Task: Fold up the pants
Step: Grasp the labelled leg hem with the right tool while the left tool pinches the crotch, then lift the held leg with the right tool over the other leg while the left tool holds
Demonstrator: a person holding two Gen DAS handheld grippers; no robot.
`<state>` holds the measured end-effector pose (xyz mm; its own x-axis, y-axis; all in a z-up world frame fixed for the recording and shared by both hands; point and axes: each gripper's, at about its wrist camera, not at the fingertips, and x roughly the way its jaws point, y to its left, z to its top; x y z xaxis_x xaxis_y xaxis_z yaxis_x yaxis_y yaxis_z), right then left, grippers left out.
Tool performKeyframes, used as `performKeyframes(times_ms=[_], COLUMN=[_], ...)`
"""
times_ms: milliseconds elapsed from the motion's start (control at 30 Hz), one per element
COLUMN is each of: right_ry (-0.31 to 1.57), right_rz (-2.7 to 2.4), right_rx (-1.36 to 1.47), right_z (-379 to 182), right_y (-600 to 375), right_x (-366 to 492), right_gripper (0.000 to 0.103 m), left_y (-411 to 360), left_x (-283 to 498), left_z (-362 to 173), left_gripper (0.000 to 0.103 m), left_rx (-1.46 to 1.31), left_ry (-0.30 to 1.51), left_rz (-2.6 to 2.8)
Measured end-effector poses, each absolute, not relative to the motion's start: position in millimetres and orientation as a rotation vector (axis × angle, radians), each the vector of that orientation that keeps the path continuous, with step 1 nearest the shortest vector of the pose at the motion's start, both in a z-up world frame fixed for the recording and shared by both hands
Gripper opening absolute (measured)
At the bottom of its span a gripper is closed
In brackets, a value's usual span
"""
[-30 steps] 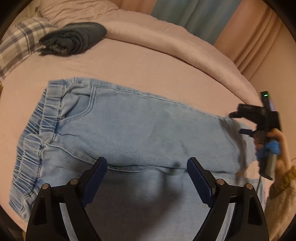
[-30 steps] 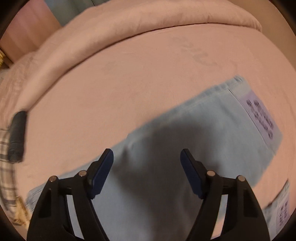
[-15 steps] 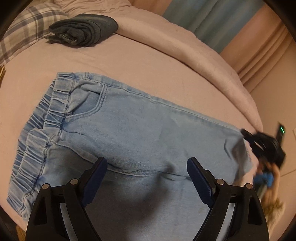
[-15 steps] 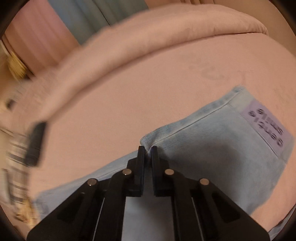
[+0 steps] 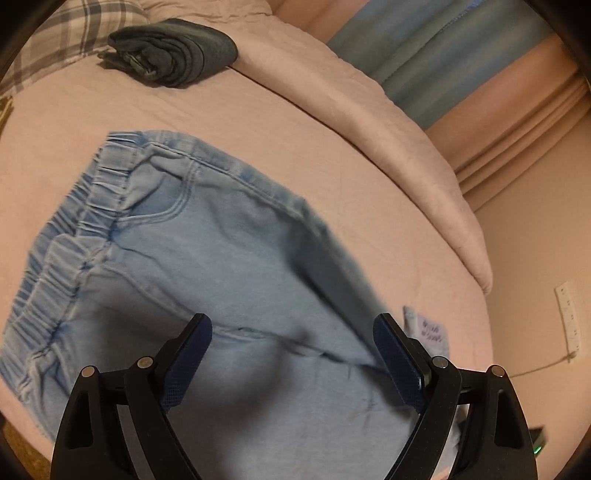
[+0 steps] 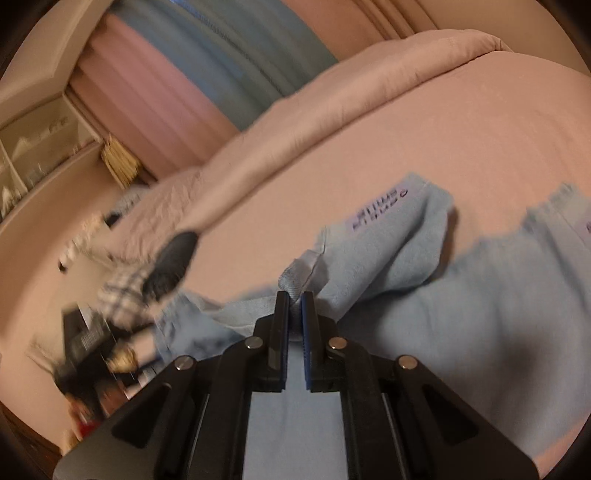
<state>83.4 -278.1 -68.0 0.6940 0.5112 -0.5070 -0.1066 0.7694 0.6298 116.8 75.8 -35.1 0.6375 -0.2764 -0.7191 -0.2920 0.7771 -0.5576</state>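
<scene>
Right claw pinching a hem of the light denim pants, lifted off the bed; left claw spread wide above them.

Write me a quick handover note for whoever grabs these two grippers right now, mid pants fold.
Right gripper: shut on the leg edge of the light blue pants, fabric bunched between the pads and lifted off the bed.
Left gripper: open, holding nothing, hovering over the crotch seam.
Pants: waistband flat on the bed at the left of the left wrist view; leg end raised, labelled cuff crumpled.
Done: leg gripped and partly raised. No fold is finished.
Left: probably carry the leg end over toward the waistband, lay it down, smooth it.
Nearby: a folded dark garment near the plaid pillow.
</scene>
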Motion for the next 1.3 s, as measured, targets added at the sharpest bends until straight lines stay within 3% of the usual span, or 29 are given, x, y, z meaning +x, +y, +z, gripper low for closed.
performKeyframes(times_ms=[267, 333, 367, 400, 467, 767, 1067, 1133, 1200, 1300], right_ry=[0.801, 0.799, 0.798, 0.799, 0.8, 0.763, 0.963, 0.971, 0.929, 0.871], right_rz=[0.361, 0.358, 0.359, 0.358, 0.363, 0.342, 0.259, 0.262, 0.251, 0.248], right_rx=[0.606, 0.603, 0.599, 0.594, 0.594, 0.504, 0.33, 0.304, 0.254, 0.193], right_z=[-89, -89, -90, -90, -90, -63, -81, -70, -56, -37], right_y=[-282, -286, -289, -291, -292, -303, -298, -293, -287, -272], right_x=[99, 97, 93, 91, 90, 67, 64, 73, 81, 97], right_gripper=[0.006, 0.006, 0.006, 0.006, 0.006, 0.007, 0.017, 0.024, 0.055, 0.064], left_y=[66, 60, 57, 53, 48, 46, 28, 26, 23, 16], left_x=[173, 186, 190, 192, 189, 78, 8, 8, 3, 0], left_z=[-49, -59, -63, -67, -68, -7, -76, -77, -74, -75], left_gripper=[0.089, 0.085, 0.07, 0.043, 0.011, 0.01, 0.01, 0.01, 0.01, 0.01], left_rx=[-0.714, -0.704, -0.706, -0.711, -0.715, -0.675, -0.592, -0.577, -0.557, -0.534], left_ry=[0.971, 1.018, 1.04, 1.059, 1.072, 0.822, 0.952, 0.955, 0.938, 0.926], left_rz=[0.009, 0.019, 0.011, -0.019, -0.068, -0.193, -0.074, -0.069, -0.061, -0.048])
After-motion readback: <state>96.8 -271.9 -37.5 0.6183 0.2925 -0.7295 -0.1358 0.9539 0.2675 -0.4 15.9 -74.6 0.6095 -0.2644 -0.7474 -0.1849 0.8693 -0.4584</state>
